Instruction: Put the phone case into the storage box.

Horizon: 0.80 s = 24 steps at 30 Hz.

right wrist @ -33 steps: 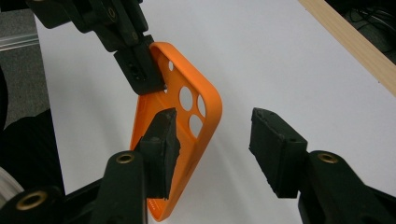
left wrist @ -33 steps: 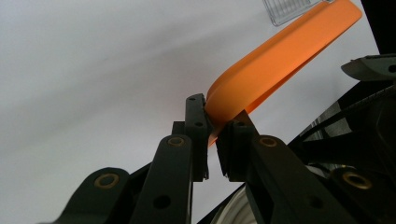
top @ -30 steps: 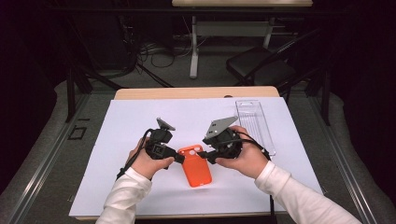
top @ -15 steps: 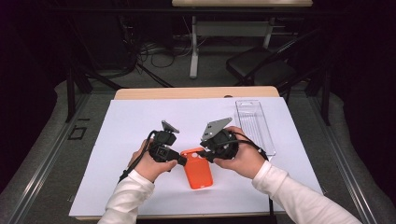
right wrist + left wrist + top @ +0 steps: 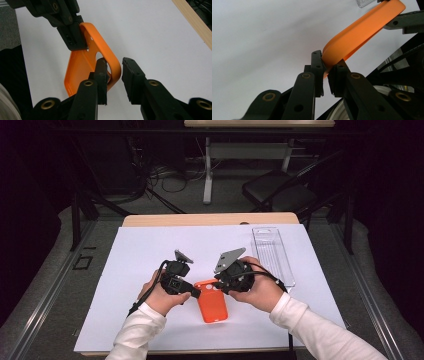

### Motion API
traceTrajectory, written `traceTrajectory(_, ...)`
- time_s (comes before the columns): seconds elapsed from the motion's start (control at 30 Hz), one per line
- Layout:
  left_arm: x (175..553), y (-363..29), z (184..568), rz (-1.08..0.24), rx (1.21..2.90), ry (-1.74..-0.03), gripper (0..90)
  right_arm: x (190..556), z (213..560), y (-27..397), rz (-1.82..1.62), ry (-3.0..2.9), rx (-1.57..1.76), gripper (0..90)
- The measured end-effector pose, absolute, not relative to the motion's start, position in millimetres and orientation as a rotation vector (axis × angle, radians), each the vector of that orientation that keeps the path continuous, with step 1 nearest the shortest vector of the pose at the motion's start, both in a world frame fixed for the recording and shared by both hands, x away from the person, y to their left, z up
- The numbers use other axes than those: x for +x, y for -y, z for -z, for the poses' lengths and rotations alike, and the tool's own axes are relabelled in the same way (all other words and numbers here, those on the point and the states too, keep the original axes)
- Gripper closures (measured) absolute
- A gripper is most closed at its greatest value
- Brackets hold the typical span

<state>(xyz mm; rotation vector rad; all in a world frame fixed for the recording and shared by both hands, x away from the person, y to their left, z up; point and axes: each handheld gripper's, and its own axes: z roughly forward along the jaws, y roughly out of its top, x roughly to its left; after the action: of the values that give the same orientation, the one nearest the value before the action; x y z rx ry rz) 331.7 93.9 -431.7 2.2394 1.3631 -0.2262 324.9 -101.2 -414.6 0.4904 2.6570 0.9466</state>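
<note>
Orange case [image 5: 212, 302] now lifted, tilted.

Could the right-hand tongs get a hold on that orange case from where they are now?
Probably yes. The right tongs stand open astride the rim of the orange plastic phone case, nothing between them, while the left tongs grip its other corner.

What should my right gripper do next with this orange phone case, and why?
Probably close the right gripper on the rim. The left gripper is already clamped on one corner of the orange phone case, but the right jaws stand open, one inside the case's camera cutout and one outside its edge. Shutting them would likely give you a second hold.
</note>
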Motion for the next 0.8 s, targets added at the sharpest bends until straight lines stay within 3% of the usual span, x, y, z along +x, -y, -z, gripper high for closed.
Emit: traceTrajectory(0.8,332.3,-92.9,433.9,0.231,2.244,-1.358,82.3,320.0,415.8,96.1,-0.872,-2.630,0.485,79.8)
